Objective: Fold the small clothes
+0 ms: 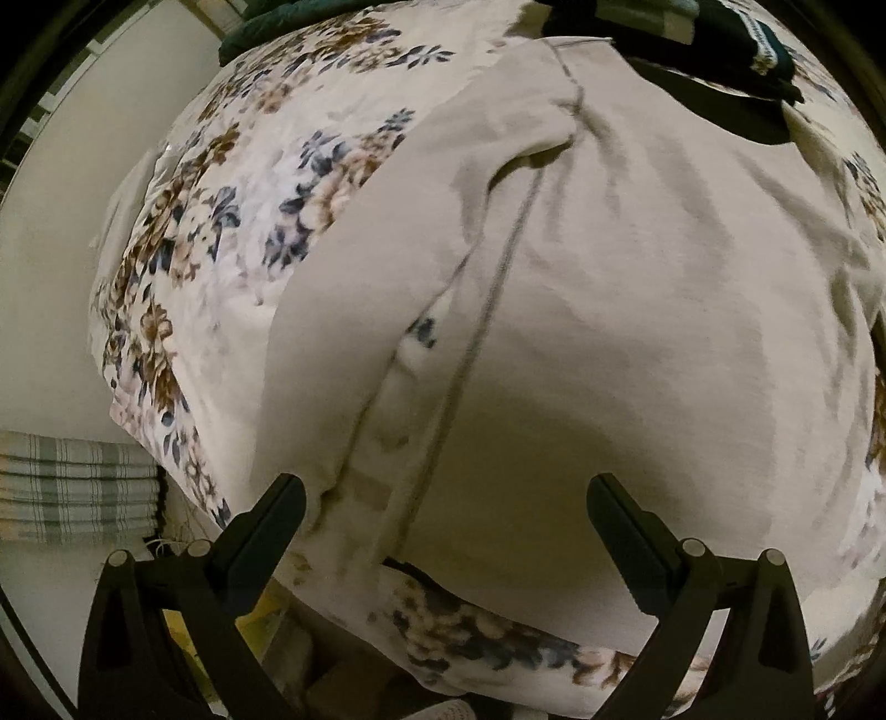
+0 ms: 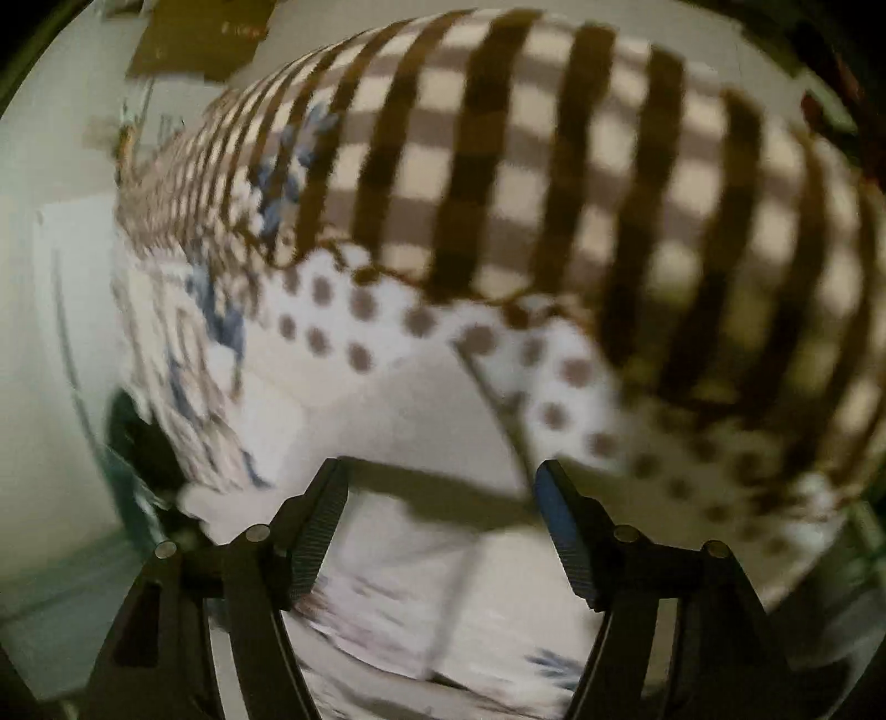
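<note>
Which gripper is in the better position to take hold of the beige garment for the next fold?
Left, probably. The left gripper is open right over the beige garment, near its hem. The right gripper, also open, faces a checked blanket, in a blurred view.

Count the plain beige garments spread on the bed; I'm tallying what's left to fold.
1: a beige garment lies flat on the floral sheet, ahead of the open left claw. Dark clothes at the far edge may hide more.
</note>
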A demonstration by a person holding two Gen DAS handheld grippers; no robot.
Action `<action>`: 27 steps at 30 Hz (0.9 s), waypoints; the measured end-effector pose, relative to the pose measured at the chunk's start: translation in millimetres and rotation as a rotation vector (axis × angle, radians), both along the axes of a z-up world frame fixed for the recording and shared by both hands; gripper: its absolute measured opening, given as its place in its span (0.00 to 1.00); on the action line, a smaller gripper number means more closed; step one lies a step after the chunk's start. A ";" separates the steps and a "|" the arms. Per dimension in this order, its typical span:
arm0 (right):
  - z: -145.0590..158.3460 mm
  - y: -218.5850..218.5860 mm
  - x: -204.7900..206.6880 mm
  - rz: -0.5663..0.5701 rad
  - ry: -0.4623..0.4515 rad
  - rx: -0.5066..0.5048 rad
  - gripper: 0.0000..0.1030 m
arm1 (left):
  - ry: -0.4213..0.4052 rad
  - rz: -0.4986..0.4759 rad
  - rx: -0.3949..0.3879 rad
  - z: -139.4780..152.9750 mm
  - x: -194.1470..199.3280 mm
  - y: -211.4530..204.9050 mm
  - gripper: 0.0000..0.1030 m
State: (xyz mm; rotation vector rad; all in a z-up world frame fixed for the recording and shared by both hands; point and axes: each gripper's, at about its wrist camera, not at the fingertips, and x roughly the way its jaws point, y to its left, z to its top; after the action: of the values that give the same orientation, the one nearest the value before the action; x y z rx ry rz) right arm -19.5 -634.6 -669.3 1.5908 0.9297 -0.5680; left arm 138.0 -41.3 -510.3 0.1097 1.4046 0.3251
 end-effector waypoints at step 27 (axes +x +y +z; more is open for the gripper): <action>78.1 558.9 188.1 1.735 0.002 -0.779 0.07 | -0.053 0.312 0.090 16.7 -62.4 187.1 1.00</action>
State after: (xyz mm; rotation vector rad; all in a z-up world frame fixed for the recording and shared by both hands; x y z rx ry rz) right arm 168.6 -75.8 -591.2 -0.1992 1.4351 0.3298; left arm 75.5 145.9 -493.6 -0.0455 1.3543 0.6457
